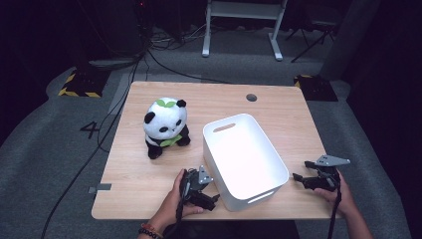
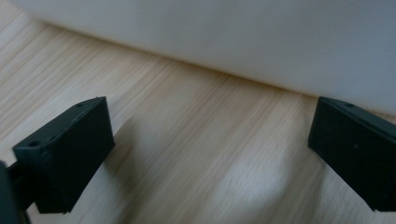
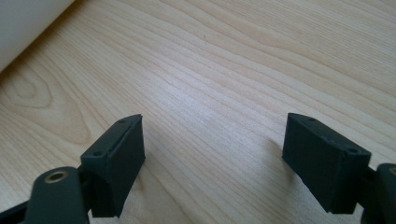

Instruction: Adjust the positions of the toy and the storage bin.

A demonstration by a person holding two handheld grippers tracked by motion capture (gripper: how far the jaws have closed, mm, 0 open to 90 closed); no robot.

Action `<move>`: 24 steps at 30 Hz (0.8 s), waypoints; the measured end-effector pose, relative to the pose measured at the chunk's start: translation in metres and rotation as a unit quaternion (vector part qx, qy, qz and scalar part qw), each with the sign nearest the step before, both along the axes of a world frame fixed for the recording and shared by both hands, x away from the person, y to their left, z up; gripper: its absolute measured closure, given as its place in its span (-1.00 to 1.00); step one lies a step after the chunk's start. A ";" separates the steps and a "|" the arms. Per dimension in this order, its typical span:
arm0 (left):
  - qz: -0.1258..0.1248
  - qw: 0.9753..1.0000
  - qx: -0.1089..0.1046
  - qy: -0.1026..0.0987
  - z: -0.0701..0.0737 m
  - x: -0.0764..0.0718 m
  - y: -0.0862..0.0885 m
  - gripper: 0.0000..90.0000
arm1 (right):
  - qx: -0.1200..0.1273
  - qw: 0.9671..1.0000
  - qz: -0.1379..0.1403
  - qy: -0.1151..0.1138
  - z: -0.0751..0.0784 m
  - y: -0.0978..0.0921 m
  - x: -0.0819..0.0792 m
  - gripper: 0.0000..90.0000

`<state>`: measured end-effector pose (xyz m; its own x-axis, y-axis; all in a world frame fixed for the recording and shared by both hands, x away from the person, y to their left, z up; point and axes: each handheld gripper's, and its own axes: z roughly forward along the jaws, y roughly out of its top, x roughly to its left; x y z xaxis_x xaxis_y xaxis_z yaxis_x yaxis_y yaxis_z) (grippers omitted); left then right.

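Black left gripper [image 1: 215, 197]: jaws spread wide, nothing between them; it sits low over the table at the near left corner of the white bin, pointing at that wall, which fills the top of the left gripper view.
Black right gripper [image 1: 297, 177]: jaws also wide apart and empty; held near the table's right edge, pointing left toward the bin, a short gap away.
Hands: left hand [image 1: 175, 199] and right hand [image 1: 338, 191] come in from the near edge.
Bin [image 1: 219, 159]: smooth white plastic, rectangular, rounded corners, slot handles at both ends; empty; long axis runs from far-left to near-right.
Panda [image 1: 165, 124]: soft plush toy, black and white with green leaves on its head, sitting upright left of the bin, apart from it, facing the near side.
Table [image 1: 149, 174]: pale wood grain, rounded corners, round cable hole [image 1: 251, 97] near the far edge.
Room: grey carpet floor [image 1: 40, 164], dark surroundings, cables, hazard-striped pads, white frame legs behind.
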<state>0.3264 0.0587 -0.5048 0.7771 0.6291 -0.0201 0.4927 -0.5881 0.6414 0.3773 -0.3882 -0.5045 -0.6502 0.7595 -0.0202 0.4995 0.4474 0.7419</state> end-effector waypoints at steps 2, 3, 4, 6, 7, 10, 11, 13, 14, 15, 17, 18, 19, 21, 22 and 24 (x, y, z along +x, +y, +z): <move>0.001 1.000 -0.002 0.005 0.000 0.003 -0.005 -1.00 | 0.000 1.000 0.000 0.000 0.000 0.000 0.000 -0.54; -0.002 1.000 -0.003 0.007 0.000 0.005 -0.006 -1.00 | 0.001 1.000 -0.002 0.002 0.000 0.000 0.000 -0.54; -0.002 1.000 -0.001 0.007 0.000 0.010 -0.009 -1.00 | 0.001 1.000 -0.002 0.001 0.000 0.000 0.000 -0.54; -0.003 1.000 -0.002 0.004 0.000 0.013 -0.010 -1.00 | 0.001 1.000 -0.002 0.001 0.000 0.000 0.000 -0.54; -0.004 1.000 -0.001 0.005 0.000 0.016 -0.010 -1.00 | 0.003 1.000 -0.003 0.002 0.000 0.001 -0.001 -0.54; 0.002 1.000 -0.005 0.007 0.000 0.028 -0.012 -1.00 | 0.003 1.000 -0.003 0.002 0.000 0.001 0.000 -0.54; 0.002 1.000 -0.005 0.007 0.000 0.028 -0.012 -1.00 | 0.003 1.000 -0.003 0.002 0.000 0.001 0.000 -0.54; 0.003 1.000 -0.005 0.007 0.000 0.032 -0.012 -1.00 | 0.003 1.000 -0.003 0.002 0.000 0.001 -0.001 -0.54; 0.007 1.000 -0.008 0.006 0.000 0.036 -0.010 -1.00 | 0.003 1.000 -0.003 0.002 0.000 0.001 -0.001 -0.54; 0.013 1.000 -0.006 0.004 0.000 0.037 -0.009 -1.00 | 0.002 1.000 -0.001 0.001 0.000 0.000 0.000 -0.54; 0.015 1.000 -0.001 0.004 0.000 0.039 -0.007 -0.99 | 0.002 1.000 -0.002 0.002 0.000 0.000 0.000 -0.54; 0.023 1.000 0.001 0.006 0.000 0.041 -0.005 -0.99 | 0.002 1.000 -0.002 0.002 0.000 0.000 0.000 -0.54; 0.035 0.999 -0.005 0.002 0.000 0.043 -0.004 -0.99 | 0.002 1.000 -0.001 0.000 0.000 0.000 0.000 -0.54; 0.060 0.998 -0.001 0.002 0.000 0.043 -0.001 -0.98 | 0.002 1.000 -0.001 0.000 0.000 0.000 0.000 -0.54; 0.068 0.998 -0.002 -0.003 0.000 0.044 0.001 -0.97 | 0.002 1.000 -0.001 0.000 0.000 0.000 0.000 -0.54; 0.101 0.995 -0.001 -0.005 0.001 0.045 0.006 -0.93 | 0.002 1.000 -0.001 0.000 0.000 0.000 0.000 -0.54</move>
